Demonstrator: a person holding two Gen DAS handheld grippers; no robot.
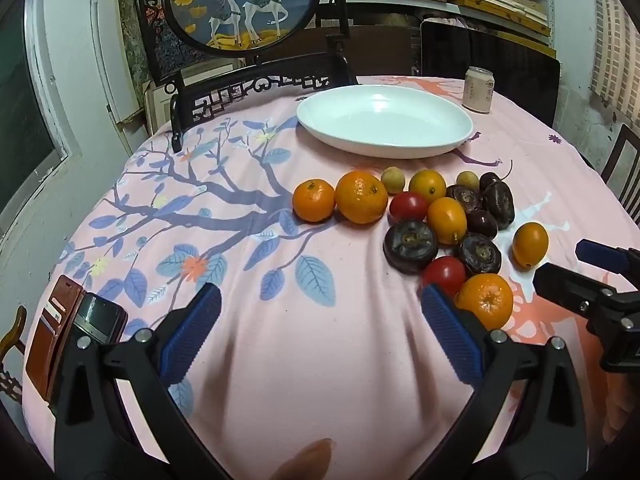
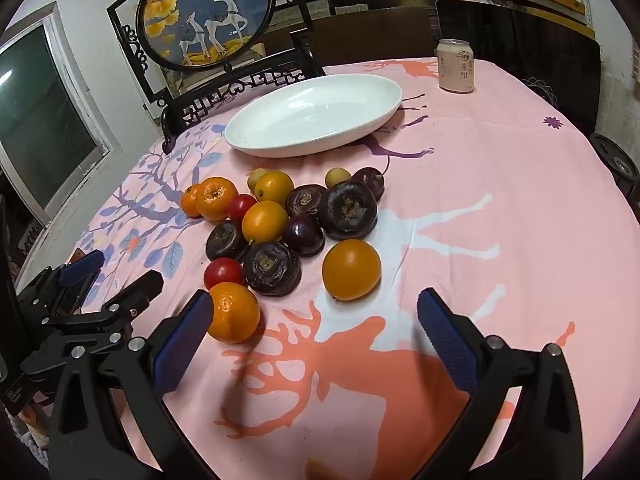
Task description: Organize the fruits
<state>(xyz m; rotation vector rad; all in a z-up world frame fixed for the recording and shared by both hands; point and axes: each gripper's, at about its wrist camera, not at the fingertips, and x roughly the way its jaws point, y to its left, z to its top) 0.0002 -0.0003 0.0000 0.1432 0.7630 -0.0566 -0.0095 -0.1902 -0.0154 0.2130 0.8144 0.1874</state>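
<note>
Soft pink cotton cloth printed with blue leaves and coral deer (image 1: 280,360) drapes your round desk, wrinkling near the front edge. At the far left lies a brown leather wallet case with a glossy phone (image 1: 76,328). Your left claw (image 1: 320,320) stands wide, its ribbed blue pads holding nothing; the right pad sits just beside a dimpled orange mandarin (image 1: 485,300). Behind the desk stands a round painted deer screen in a carved black frame (image 1: 240,0). Past mid-desk rests a smooth white oval ceramic dish (image 1: 384,120), bare inside. In front of it, the fruit cluster: two more pebbly mandarins (image 1: 360,196), glossy red cherry tomatoes (image 1: 408,206), smooth yellow-orange oval kumquats (image 1: 447,220), flat, dark purple water chestnuts with rough crowns (image 1: 410,245), small tan longans (image 1: 393,179) and dark cherries. Your right claw (image 2: 316,320) is wide too, empty, hovering over the coral deer print, near a lone round kumquat (image 2: 351,264). Far right stands a pale aluminium drink can (image 2: 455,65).
</note>
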